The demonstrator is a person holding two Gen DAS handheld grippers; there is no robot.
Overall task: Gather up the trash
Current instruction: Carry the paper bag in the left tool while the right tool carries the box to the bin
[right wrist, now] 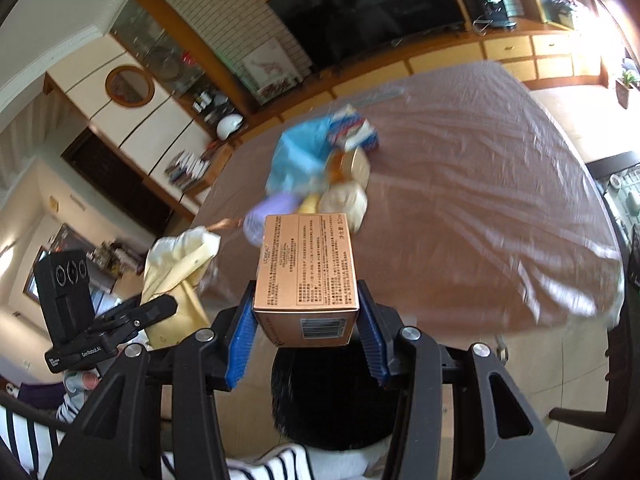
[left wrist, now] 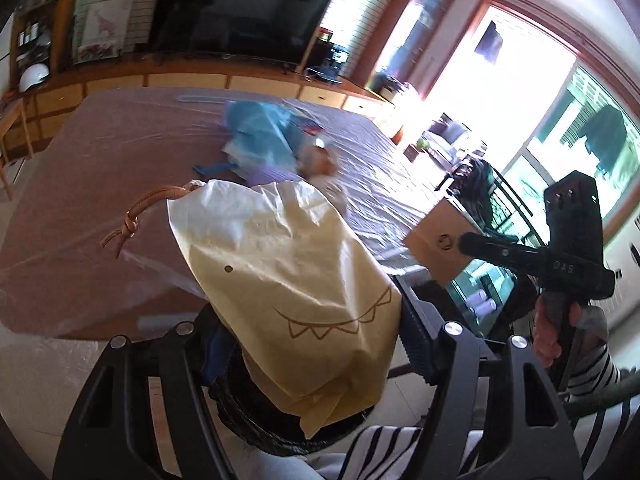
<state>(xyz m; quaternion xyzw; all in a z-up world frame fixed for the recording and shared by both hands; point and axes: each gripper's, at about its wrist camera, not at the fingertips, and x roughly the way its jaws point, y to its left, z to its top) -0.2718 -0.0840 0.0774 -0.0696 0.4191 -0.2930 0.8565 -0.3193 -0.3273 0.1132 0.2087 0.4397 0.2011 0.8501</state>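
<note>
I have two pieces of trash in hand at once, and both sit right over the drop point. The copper carton (right wrist: 306, 276) is clamped between the blue pads (right wrist: 240, 344) of my right gripper (right wrist: 306, 334), held by its two side faces with the barcode end toward the camera and the printed face up; directly beneath that gripper, just below the carton's near end, is the dark mouth of the bin (right wrist: 332, 400). My left gripper (left wrist: 304, 344) is closed on the cream bag (left wrist: 288, 280), the one with a zigzag grin drawn on it and a brown cord handle (left wrist: 148, 208) trailing off its far end; the bag drapes over the jaws, so the left-hand pad is hidden under it, and the black-lined bin (left wrist: 256, 420) shows just under its lower corner. Ahead of both tools, on the plastic-covered table (right wrist: 480, 200), the rest of the heap waits: a blue bag (right wrist: 300, 152), a purple scrap, some pale tubs. I judge this the deposit step. Next I should centre each item over the bin mouth and let go, one at a time so the bag does not snag the carton.
</note>
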